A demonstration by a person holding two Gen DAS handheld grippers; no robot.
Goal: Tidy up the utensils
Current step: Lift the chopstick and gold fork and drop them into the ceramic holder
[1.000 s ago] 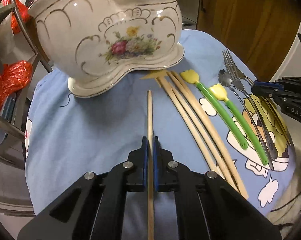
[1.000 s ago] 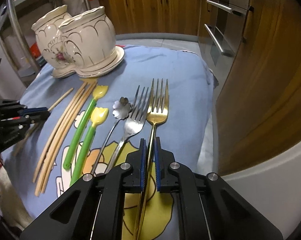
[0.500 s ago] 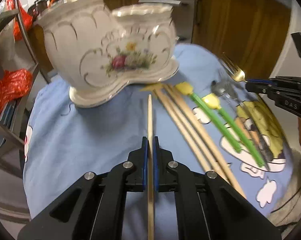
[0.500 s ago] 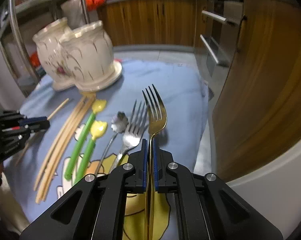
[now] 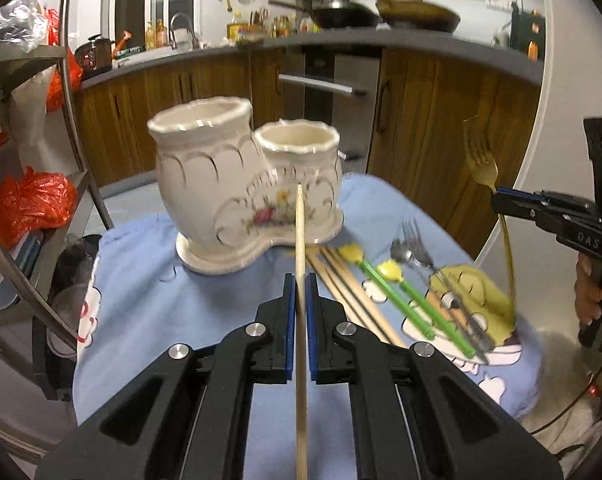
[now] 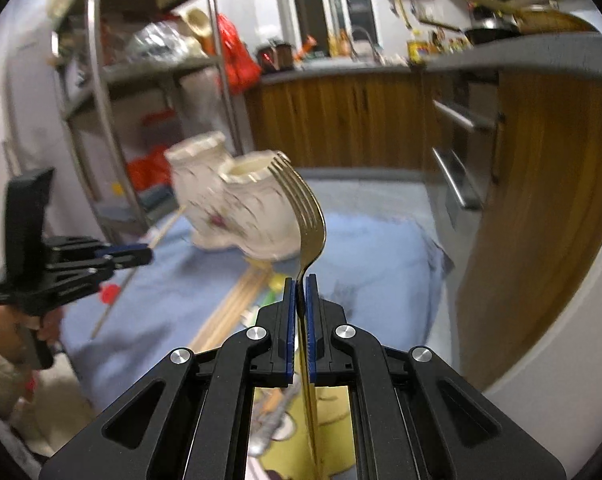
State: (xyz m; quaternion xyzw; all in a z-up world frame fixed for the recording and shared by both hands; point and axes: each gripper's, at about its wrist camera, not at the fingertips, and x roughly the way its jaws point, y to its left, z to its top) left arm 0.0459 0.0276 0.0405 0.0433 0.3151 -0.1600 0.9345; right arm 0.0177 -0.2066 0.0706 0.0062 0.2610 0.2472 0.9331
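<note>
Left wrist view: "DAS" lettered on right gripper (image 5: 501, 200), pinched tight on gold fork (image 5: 481, 160), right of ceramic holder (image 5: 237, 192). Left gripper (image 5: 300, 280) clamped on wooden chopstick (image 5: 299, 232), tip before holder.

Right wrist view: blurred; fork (image 6: 305, 216) gripped at neck, tines seemingly before holder (image 6: 237, 204). No legible writing.

Ahead of you the two-pot ceramic holder (image 5: 237, 184) stands on the desk (image 5: 149, 304), both mouths open from above. Bare blue cloth lies to its left, up to the metal shelf rack (image 5: 65, 128). To its right, chopsticks (image 5: 353, 292), green-handled spoons (image 5: 405, 292) and forks (image 5: 441, 276) crowd the surface.
</note>
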